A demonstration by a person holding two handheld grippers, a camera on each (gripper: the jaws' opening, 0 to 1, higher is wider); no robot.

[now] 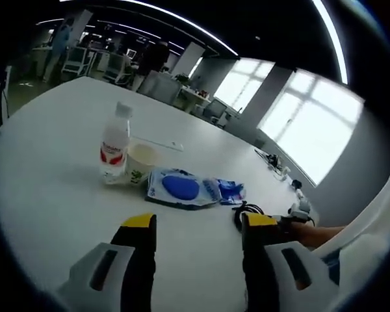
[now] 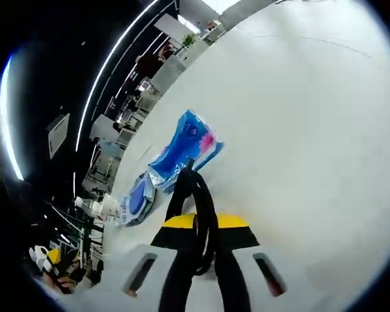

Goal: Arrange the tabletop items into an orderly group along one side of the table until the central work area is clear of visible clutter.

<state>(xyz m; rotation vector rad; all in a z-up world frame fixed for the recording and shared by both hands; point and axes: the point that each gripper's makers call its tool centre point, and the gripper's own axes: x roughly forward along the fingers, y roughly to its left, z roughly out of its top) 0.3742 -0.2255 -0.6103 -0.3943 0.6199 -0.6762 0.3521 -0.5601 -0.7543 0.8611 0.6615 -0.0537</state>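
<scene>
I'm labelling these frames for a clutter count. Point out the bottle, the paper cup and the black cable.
bottle (image 1: 114,153), left gripper view, on its red-and-white label.
paper cup (image 1: 141,160), left gripper view, on its side wall, right of the bottle.
black cable (image 2: 198,214), right gripper view, on the loop between the jaws.

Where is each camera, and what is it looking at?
Left gripper view: rides on the left gripper, fingers open, facing across the white table at a bottle, cup and blue packet; a person's arm shows at right.
Right gripper view: rides on the right gripper, tilted, fingers shut on a black cable, facing a blue tissue pack.
Shared: the table, the bottle, the blue packet, the tissue pack, and the cable.
</scene>
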